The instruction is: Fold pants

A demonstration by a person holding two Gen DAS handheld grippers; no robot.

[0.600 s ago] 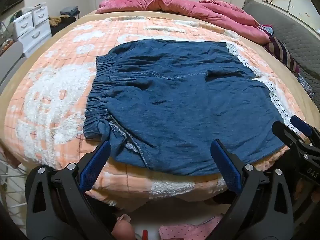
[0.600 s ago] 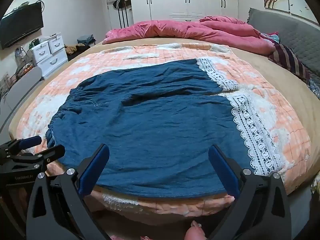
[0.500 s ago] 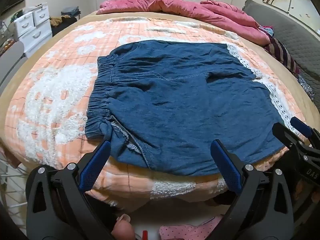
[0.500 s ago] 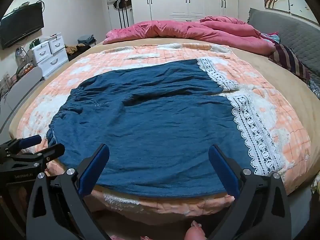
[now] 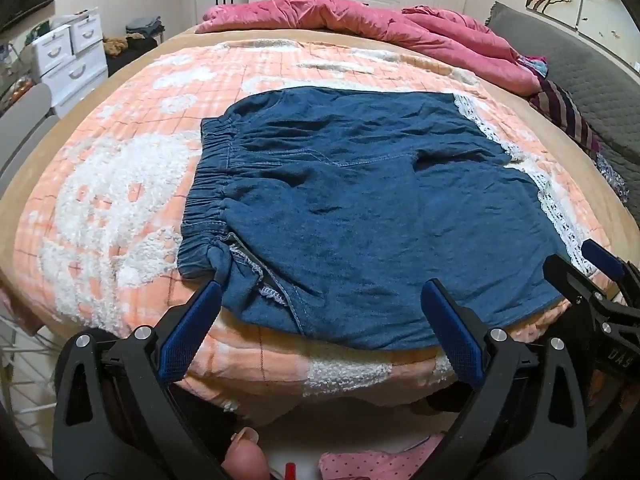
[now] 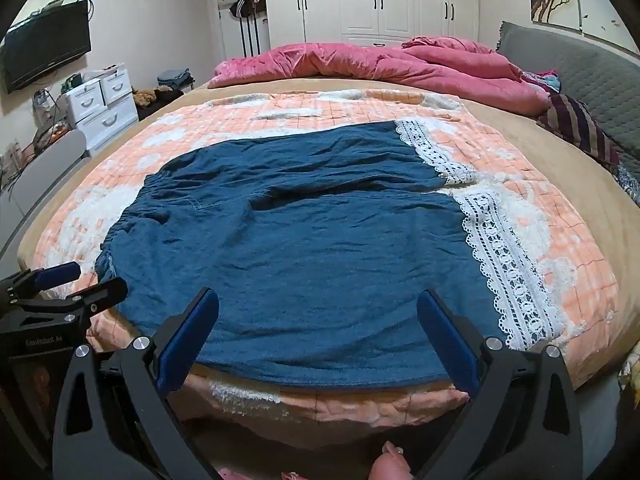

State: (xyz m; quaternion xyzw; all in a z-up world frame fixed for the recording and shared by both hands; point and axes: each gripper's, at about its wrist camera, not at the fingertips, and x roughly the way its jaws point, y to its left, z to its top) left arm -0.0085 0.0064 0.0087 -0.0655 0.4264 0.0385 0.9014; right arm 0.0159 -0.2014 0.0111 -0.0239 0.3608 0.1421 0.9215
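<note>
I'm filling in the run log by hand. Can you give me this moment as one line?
stage: pre-grasp | denim pants flat, unfolded on bed | left gripper open, near edge | right gripper open, near edge

bed | orange-white quilt | denim pants flat | pink duvet

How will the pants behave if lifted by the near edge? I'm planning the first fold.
Probably floppy: the pants lie flat with soft wrinkles, so they would likely drape and sag from the pinch points. The gathered waistband looks thicker, so that side may hang heavier. The lace hem looks thin and could snag. Both tongs are open and hold nothing.
</note>
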